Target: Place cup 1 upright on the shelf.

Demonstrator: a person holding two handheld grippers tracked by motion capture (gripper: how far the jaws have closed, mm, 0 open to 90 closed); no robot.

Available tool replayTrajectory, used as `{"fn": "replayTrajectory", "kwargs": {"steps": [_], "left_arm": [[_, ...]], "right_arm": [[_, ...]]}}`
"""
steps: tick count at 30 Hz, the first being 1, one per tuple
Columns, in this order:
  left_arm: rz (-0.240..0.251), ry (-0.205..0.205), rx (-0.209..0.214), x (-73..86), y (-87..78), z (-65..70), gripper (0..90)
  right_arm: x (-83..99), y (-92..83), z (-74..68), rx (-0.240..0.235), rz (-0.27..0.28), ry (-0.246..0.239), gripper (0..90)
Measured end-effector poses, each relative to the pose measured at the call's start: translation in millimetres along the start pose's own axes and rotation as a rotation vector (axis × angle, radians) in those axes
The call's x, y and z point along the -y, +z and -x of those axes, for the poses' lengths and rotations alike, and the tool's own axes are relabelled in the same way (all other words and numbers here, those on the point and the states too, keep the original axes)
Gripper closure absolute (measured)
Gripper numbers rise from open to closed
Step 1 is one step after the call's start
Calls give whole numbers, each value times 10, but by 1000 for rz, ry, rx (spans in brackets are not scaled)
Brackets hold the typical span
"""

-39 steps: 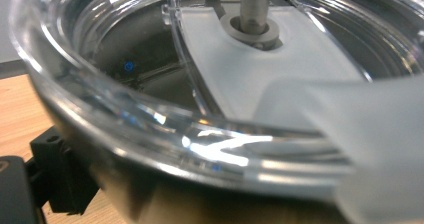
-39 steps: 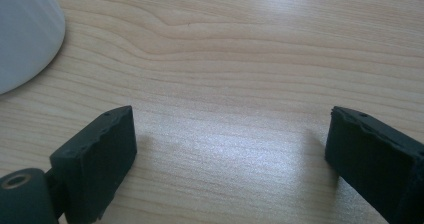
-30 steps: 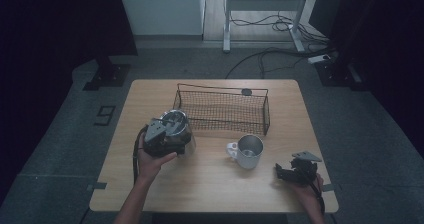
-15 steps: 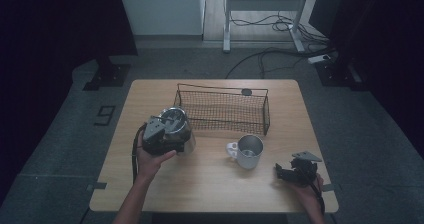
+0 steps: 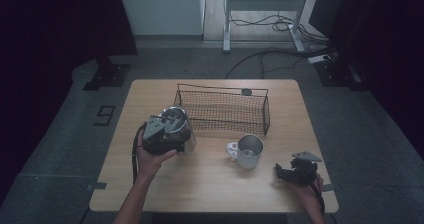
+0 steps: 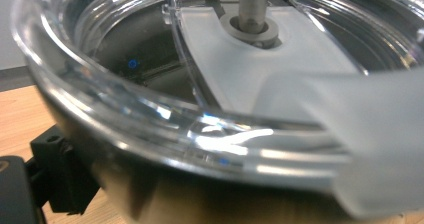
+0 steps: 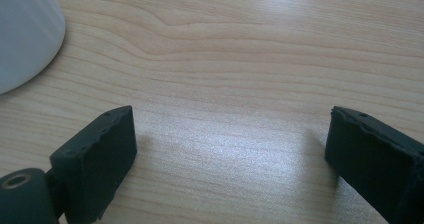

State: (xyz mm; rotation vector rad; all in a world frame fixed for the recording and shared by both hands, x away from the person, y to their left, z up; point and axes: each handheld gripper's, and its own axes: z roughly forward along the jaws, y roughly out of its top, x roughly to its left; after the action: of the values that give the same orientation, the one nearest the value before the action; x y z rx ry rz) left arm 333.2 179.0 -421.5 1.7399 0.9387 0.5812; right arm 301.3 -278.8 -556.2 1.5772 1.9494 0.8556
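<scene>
Here the left gripper [image 5: 167,134] clamps the lidded steel tumbler [image 5: 182,131] near the table's [image 5: 210,184] left edge; its slick rim may slip, while the right gripper [image 5: 295,171] rests open, empty.

Table [image 5: 210,184]: pale wood, wavy grain. Wire basket [image 5: 222,111]: black mesh. Tumbler [image 5: 182,134]: shiny steel body, clear lid [image 6: 150,114] with frosted white slider (grey post through it). Mug [image 5: 248,151]: silver metal, whitish handle. Both grippers black, left gripper [image 5: 160,134] and right gripper [image 5: 295,171]; grey plate on the right one. Floor: grey carpet.
</scene>
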Motion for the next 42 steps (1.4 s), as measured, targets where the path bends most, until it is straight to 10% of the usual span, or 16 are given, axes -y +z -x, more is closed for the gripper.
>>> {"fn": "replayTrajectory", "kwargs": {"steps": [42], "left_arm": [[-16, -8, -2, -175, 118, -93, 39]], "right_arm": [[0, -1, -2, -1, 2, 1, 64]]}}
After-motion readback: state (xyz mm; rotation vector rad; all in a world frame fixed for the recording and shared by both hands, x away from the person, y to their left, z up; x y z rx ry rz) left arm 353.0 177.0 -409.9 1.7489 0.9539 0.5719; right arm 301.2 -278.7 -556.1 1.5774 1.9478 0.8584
